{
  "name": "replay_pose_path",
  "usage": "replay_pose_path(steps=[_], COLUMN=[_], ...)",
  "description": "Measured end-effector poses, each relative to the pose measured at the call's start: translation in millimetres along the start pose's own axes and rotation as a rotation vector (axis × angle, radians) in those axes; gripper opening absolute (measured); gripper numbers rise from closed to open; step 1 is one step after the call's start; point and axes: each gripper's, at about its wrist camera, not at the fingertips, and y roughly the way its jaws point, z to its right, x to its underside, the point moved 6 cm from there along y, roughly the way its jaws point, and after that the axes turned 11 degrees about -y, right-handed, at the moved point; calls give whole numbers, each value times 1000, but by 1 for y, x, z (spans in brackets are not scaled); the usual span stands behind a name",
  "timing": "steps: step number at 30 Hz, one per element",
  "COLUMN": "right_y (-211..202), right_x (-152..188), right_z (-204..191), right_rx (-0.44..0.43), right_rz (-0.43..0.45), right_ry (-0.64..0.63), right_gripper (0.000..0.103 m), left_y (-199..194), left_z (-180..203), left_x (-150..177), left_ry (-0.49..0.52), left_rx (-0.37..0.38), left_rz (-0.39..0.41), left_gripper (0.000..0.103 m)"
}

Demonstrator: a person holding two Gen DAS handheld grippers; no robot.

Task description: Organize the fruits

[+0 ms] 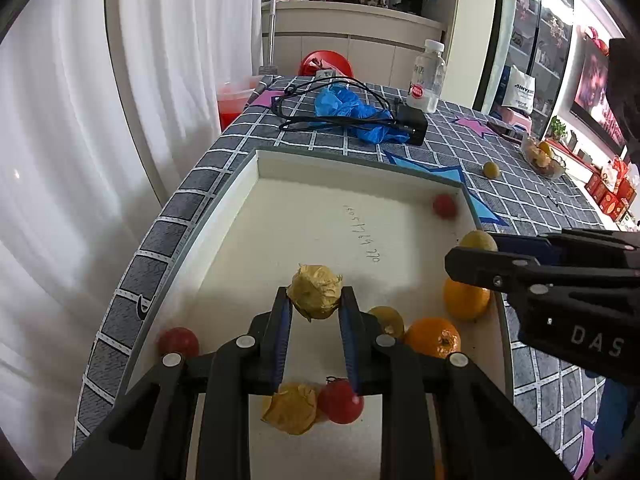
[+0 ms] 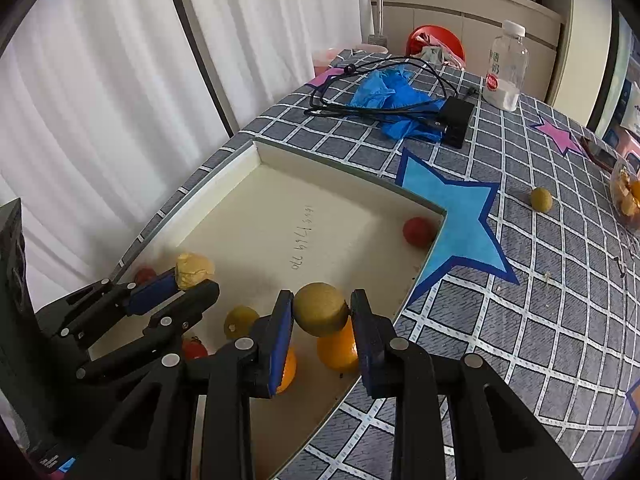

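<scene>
Gripping: my left claw (image 1: pixel 314 312) pinches the papery husked fruit (image 1: pixel 316 291); right claw (image 2: pixel 322 322) clamps a firm yellow-green fruit (image 2: pixel 321 309).
Where: over the tray (image 2: pixel 256 152), near bench edge.
Handling: husk light, crushable; I'd hold it at mid-body, gently.

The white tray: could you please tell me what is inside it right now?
Loose in the white tray: two oranges, cherry tomatoes, a husked fruit and a yellow-green fruit. Both grippers hide part of the near floor.
</scene>
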Motion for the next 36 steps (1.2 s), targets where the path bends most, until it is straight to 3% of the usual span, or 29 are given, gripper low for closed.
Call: replay_pose_path(steps=[6,7,8,9,10,13,18,23,24,25,26,36], right_y=[5,5,4,3,-1,-12,-27,-32,-33,-33,-34,-48], right_x=[1,2,2,2,1,-1,-1,13,17,20,23,33], right_z=[2,2,2,3,3,1,0,4,5,6,7,9], right_rx=[-46,-54,-61,-59,-47,-16,12,44,49,52,52,62], right_rz=[-20,-24,-26,-22,-3,32,47,1,-8,-15,-25,-16], right_ry=[22,26,33,37,36,10,-2,-8,-7,-5,0,22], right_gripper=[31,36,49,77,91,91,91,91,91,98,103,103], left_y=[3,3,3,2,1,-6,-16,-19,-20,-21,-23,-38], left_z=[-2,-2,-2,-1,-1,0,6,11,11,12,12,22], left_x=[1,1,1,2,2,1,1,7,8,9,10,19], left_ry=[-9,-8,-5,-4,-3,0,14,9,9,7,5,21], left_rx=[-7,-11,-17,-21,-25,-32,-30,-30,-35,-44,-50,-52], left_rz=[-18,-18,-20,-17,-11,25,38,9,9,10,13,19], left_gripper=[26,28,32,42,58,79,84,86,92,102,103,103])
